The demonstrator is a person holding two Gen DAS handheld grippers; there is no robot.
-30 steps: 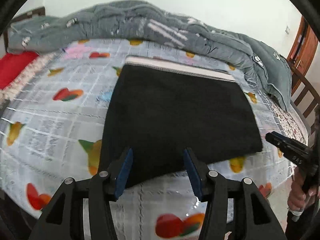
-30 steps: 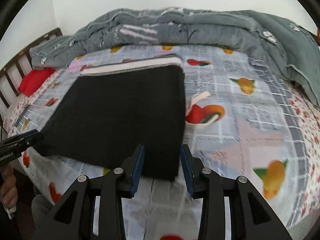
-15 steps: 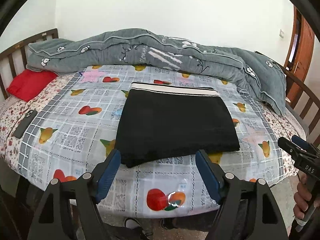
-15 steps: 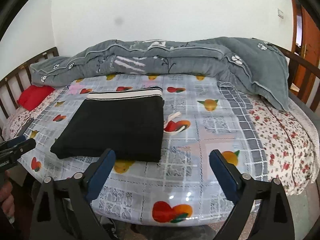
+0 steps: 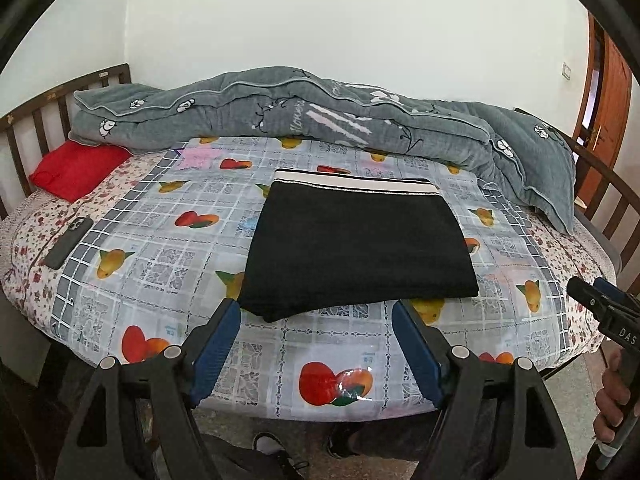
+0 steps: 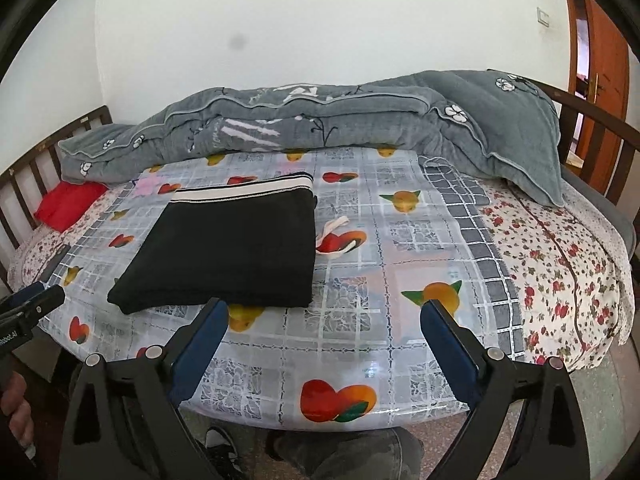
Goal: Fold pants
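Note:
The black pants (image 5: pixel 356 244) lie folded into a flat rectangle on the fruit-print bed cover (image 5: pixel 160 264), white-striped waistband at the far edge. They also show in the right wrist view (image 6: pixel 236 252), with a white drawstring (image 6: pixel 334 230) sticking out at their right side. My left gripper (image 5: pixel 316 320) is open and empty, held back off the bed's near edge, short of the pants. My right gripper (image 6: pixel 324 320) is open and empty, also back from the near edge, right of the pants' near corner. The right gripper shows at the right of the left wrist view (image 5: pixel 588 292).
A grey quilt (image 5: pixel 312 120) is bunched along the far side of the bed. A red pillow (image 5: pixel 78 168) and a dark phone (image 5: pixel 68 242) lie at the left. Wooden bed rails (image 6: pixel 592 120) curve around the sides. A wooden door (image 5: pixel 612 92) is at the right.
Both grippers have let go of the pants' near edge, opened wide and drawn back away from the bed. The folded pants lie still.

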